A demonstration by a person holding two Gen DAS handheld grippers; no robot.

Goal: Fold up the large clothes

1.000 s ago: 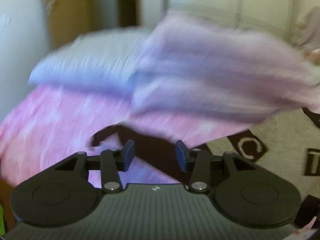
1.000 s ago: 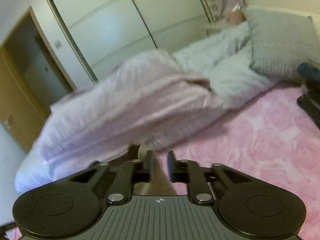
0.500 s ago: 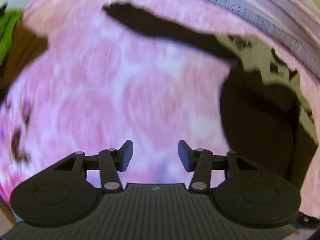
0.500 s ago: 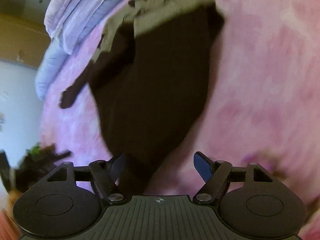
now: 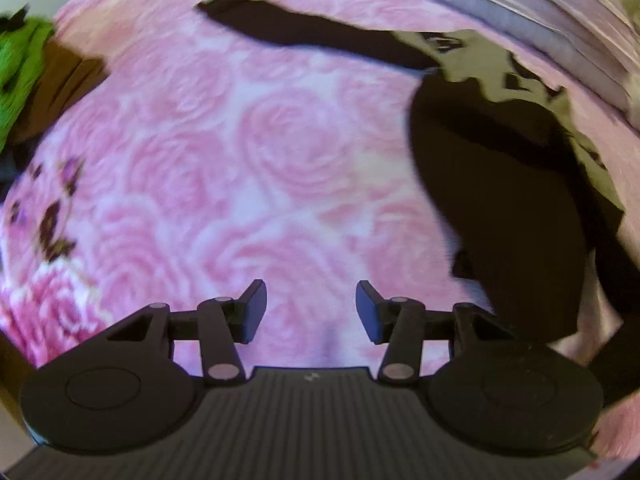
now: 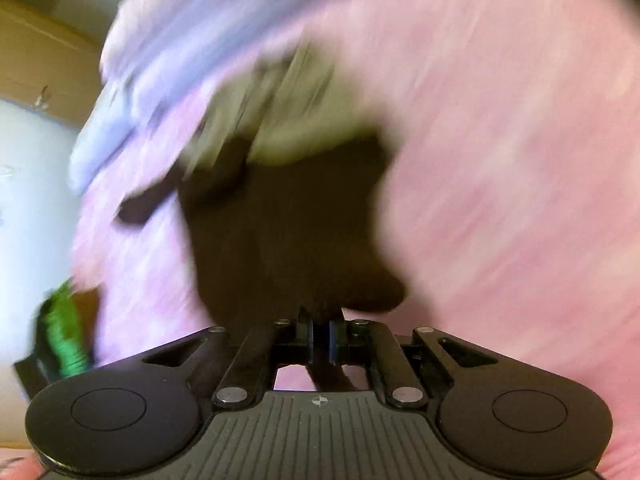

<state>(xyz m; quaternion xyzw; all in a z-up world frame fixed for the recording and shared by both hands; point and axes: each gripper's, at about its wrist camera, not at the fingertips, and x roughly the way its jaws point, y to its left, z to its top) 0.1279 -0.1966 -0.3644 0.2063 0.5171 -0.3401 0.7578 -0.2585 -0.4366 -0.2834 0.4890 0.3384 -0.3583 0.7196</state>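
Spread on the bed, the dark garment (image 5: pixel 500 208) lies across a pink rose-patterned blanket (image 5: pixel 260 152), a black piece of clothing with an olive-grey panel (image 5: pixel 480 64) at its far end. In the left wrist view it fills the 2 to 4 o'clock side, its body running from about 1 o'clock down toward 4 o'clock, while one long sleeve (image 5: pixel 304 34) stretches away toward 11 o'clock, flat on the blanket. No container shows in either view.

The left tongs (image 5: pixel 311 312) hang over bare blanket at 6 o'clock, their jaws parted about halfway with nothing between them; the garment's near edge lies off to their 3 o'clock side, apart from the pads.

In the right wrist view, heavily blurred, the garment (image 6: pixel 288 232) runs from the tongs at 6 o'clock up toward 12 o'clock, the olive-grey part (image 6: pixel 296 120) farthest away and a sleeve (image 6: pixel 144 204) pointing out to 9 o'clock. The right tongs (image 6: pixel 320 338) have just snapped closed, and their jaws stand nearly together, pinching the garment's near black edge, with cloth showing both above and below the pads.

Beyond the garment, a folded lilac duvet (image 5: pixel 500 4) lies along the far edge of the bed at 12 to 2 o'clock. Something bright green (image 5: pixel 20 60) sits off the bed's edge at 10 o'clock.
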